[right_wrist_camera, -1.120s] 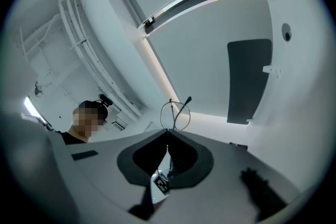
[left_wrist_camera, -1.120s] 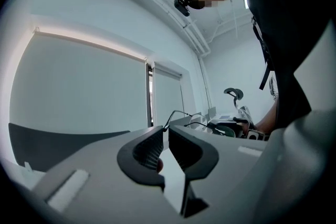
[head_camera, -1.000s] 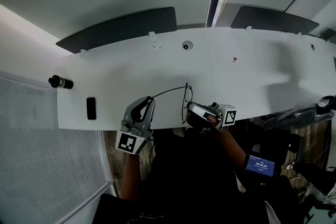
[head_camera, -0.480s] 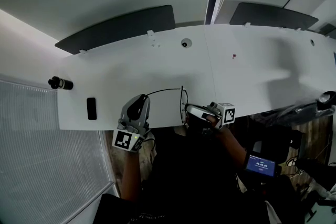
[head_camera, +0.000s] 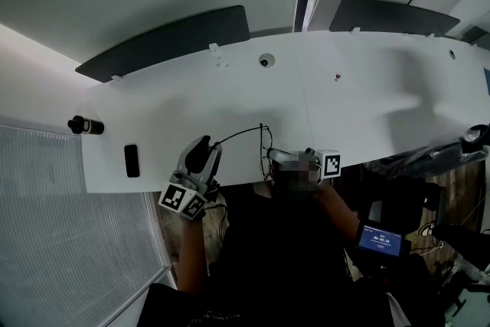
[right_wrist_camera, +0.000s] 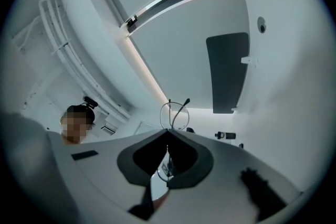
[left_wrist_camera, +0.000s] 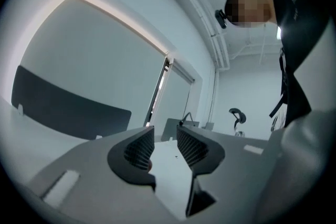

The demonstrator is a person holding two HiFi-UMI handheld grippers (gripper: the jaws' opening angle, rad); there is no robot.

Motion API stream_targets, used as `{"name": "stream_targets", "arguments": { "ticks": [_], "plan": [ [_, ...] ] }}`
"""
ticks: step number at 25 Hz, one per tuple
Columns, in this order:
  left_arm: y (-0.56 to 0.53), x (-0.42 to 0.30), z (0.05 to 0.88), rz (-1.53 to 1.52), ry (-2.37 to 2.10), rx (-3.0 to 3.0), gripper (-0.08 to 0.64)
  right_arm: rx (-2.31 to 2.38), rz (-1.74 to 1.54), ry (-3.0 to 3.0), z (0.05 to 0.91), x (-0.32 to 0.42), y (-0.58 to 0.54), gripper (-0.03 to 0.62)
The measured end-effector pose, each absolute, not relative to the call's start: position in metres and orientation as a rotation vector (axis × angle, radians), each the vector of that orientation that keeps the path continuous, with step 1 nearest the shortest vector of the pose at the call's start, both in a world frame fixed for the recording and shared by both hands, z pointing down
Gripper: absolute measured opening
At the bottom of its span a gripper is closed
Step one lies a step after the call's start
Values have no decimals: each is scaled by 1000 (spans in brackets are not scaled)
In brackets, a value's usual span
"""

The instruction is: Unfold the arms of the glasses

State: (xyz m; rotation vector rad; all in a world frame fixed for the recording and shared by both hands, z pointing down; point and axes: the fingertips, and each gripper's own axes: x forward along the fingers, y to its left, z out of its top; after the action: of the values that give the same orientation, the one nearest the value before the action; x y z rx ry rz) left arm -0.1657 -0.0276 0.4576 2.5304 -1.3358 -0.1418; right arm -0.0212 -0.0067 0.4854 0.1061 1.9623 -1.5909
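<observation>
White table [head_camera: 367, 111] — a small black slab [head_camera: 132, 161] lies near its left end.

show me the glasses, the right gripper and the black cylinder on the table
glasses [right_wrist_camera: 178, 114]: right gripper view, arm crossing the lens ring
right gripper [right_wrist_camera: 168, 135]: right gripper view, midway between its fingertips
black cylinder [head_camera: 86, 125]: head view, middle of its body

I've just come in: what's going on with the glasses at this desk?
A person holds a claw in each hand at the white desk. The right claw is shut on the glasses, one arm swung out. The left claw has just been opening, and nothing sits between its jaws.
</observation>
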Motion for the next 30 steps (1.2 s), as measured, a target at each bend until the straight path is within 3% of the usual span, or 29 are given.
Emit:
{"name": "stream_targets", "arguments": {
  "ticks": [2, 13, 22, 30],
  "plan": [
    [-28, -166, 466, -165, -1288, 2468, 171, 72, -1602, 1936, 487, -20, -12, 10],
    [-23, -165, 520, -86, -1174, 2285, 163, -24, -1773, 1928, 515, -31, -9, 9],
    [18, -108, 577, 39, -923, 2171, 163, -369, -1888, 2014, 560, -17, -19, 10],
    [44, -57, 578, 291, -828, 2482, 163, -372, -1941, 1831, 566, -12, -25, 9]
  ]
}}
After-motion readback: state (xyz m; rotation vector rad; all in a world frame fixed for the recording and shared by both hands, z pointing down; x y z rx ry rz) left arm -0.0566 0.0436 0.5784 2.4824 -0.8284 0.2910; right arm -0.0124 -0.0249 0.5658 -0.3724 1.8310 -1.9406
